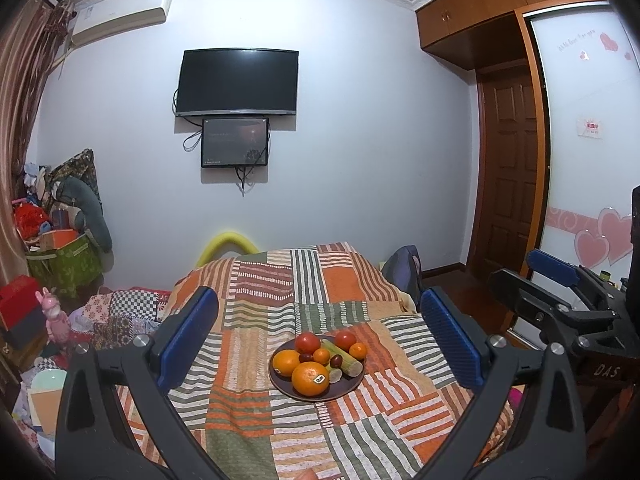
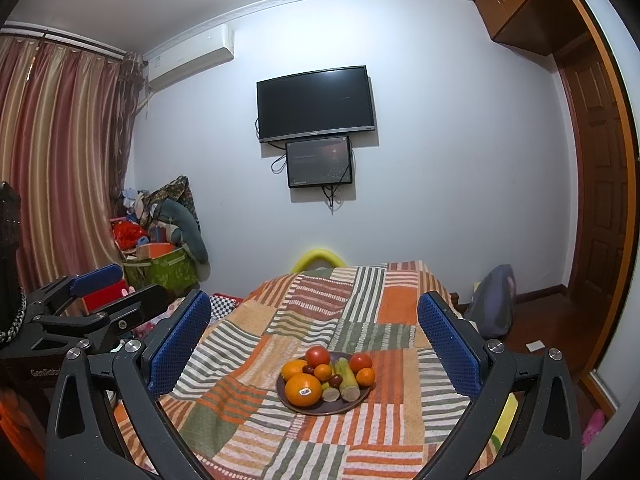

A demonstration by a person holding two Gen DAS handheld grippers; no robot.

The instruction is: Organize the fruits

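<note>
Hovering above bed: left tool (image 1: 318, 334) spread wide, blue ribbed pads (image 1: 188, 336) well apart, holding nothing, touching nothing. Right tool (image 2: 314, 342) same, gaping wide and empty. Dark round plate (image 1: 352, 385) sits on orange-green striped patchwork blanket (image 1: 256, 412), framed between pads in both views. On plate: large stickered orange (image 1: 310, 378) at near edge, second orange (image 1: 286, 362), two red tomatoes (image 1: 307, 342), green sugarcane sticks (image 1: 346, 356), small tangerines (image 1: 358, 351), dark plums (image 1: 336, 360). All fruit piled together.
</note>
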